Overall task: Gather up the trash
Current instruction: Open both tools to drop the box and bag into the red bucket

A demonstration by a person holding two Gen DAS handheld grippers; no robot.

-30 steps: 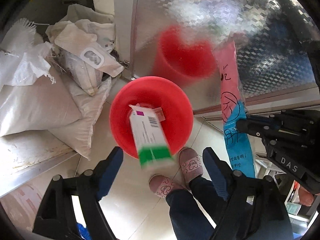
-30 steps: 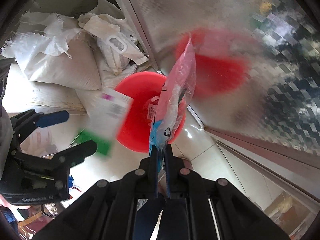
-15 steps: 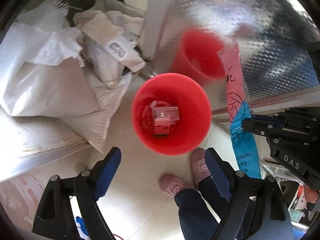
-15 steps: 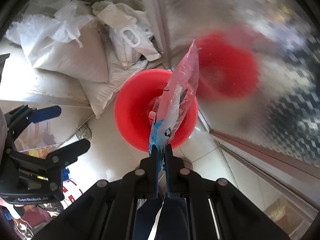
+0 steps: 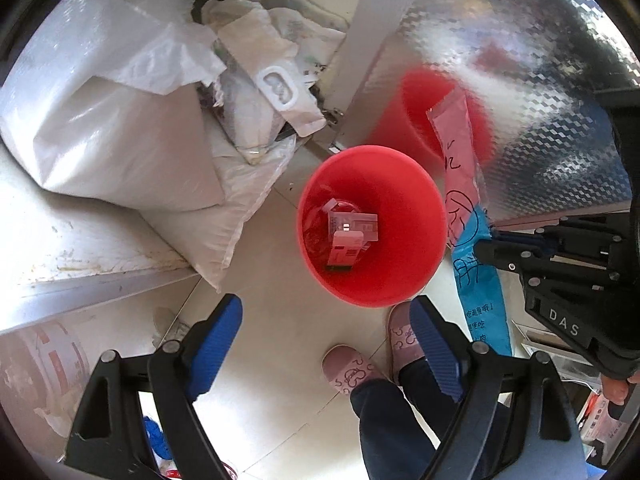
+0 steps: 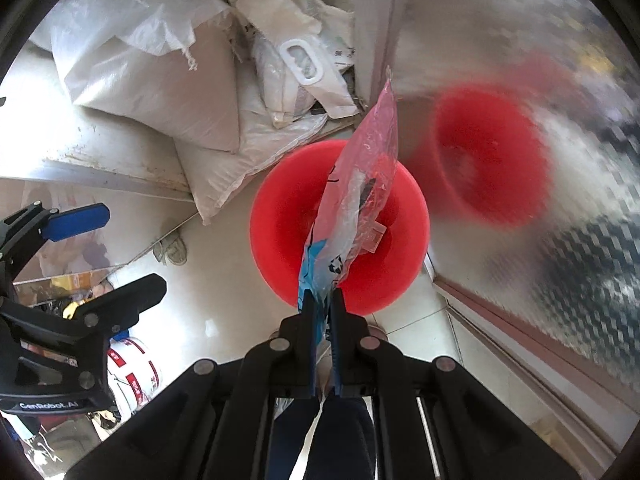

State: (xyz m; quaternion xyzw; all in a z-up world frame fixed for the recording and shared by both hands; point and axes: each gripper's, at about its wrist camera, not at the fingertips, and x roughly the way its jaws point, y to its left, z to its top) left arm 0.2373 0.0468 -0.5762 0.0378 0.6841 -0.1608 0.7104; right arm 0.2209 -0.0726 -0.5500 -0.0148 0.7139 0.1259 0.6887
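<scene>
A red bin (image 5: 404, 216) stands on the tiled floor below both grippers, with small pink and white boxes (image 5: 346, 244) lying inside it. My left gripper (image 5: 326, 344) hangs open above the floor, just in front of the bin, with nothing between its blue pads. My right gripper (image 6: 323, 300) is shut on the blue end of a pink and blue plastic wrapper (image 6: 360, 184), which sticks out over the red bin (image 6: 280, 216). From the left wrist view the wrapper (image 5: 460, 184) is beside the bin's right rim, held by the right gripper (image 5: 486, 250).
White woven sacks (image 5: 112, 128) and crumpled bags are piled to the bin's left against a step. A shiny patterned metal panel (image 5: 540, 92) behind mirrors the bin. A person's pink slippers (image 5: 348, 370) and dark trouser legs stand just in front of the bin.
The white and green box that was falling over the bin a second ago now lies inside it. Both grippers have shifted and rolled, so the bin sits further right in both views.
</scene>
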